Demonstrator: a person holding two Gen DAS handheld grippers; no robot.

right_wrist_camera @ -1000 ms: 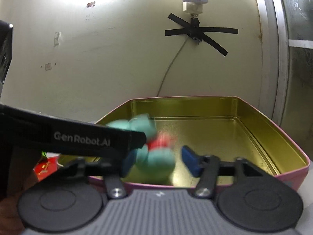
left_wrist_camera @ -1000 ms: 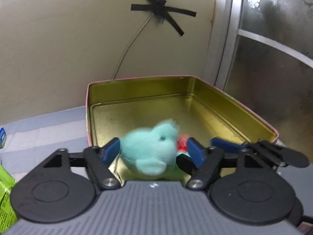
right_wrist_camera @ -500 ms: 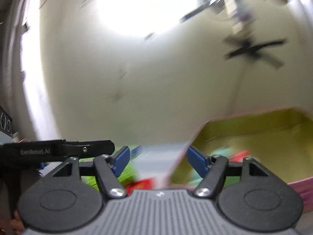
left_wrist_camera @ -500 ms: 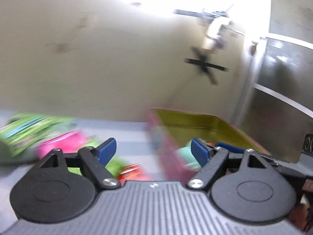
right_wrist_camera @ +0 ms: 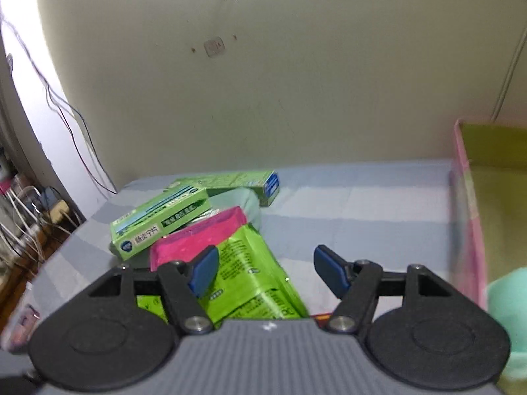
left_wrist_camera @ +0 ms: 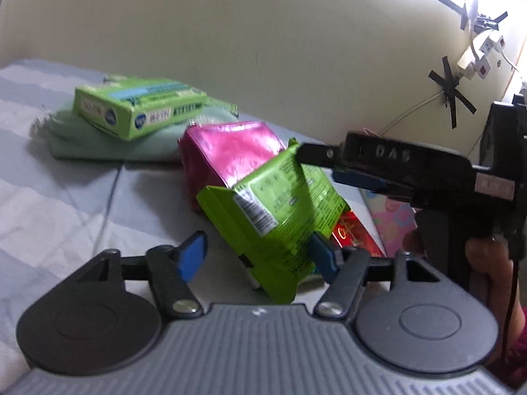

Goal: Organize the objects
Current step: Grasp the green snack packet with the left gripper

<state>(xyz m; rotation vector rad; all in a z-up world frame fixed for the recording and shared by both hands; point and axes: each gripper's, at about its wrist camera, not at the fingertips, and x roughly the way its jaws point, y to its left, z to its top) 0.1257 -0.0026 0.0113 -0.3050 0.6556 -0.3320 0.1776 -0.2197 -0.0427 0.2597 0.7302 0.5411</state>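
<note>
Striped blue-grey cloth covered the tabletop [left_wrist_camera: 66,177] beneath a cream wall. The left hand-held gripper [left_wrist_camera: 258,258] had just been narrowing its jaws around one bright green packet [left_wrist_camera: 280,204] that stood tilted between them. Its right pad lay against the packet and its left pad stood clear, so nothing was clamped yet. The right hand-held gripper [right_wrist_camera: 266,271] hung released, jaws apart, above the same packet, whose near end its body hid.

Just behind the packet lay one pink pouch [left_wrist_camera: 227,151], touching it. One red packet [left_wrist_camera: 355,233] showed on the packet's right, mostly covered. Farther left, two green boxes [right_wrist_camera: 158,223] rested on one folded pale green cloth [left_wrist_camera: 108,144]. The farther box was partly hidden behind the nearer.

At the far right stood one pink tin [right_wrist_camera: 467,230] with a gold interior, cut off by the frame edge. One teal soft toy [right_wrist_camera: 507,312] showed at the right edge beside its pink wall, only partly in view and blurred.
</note>
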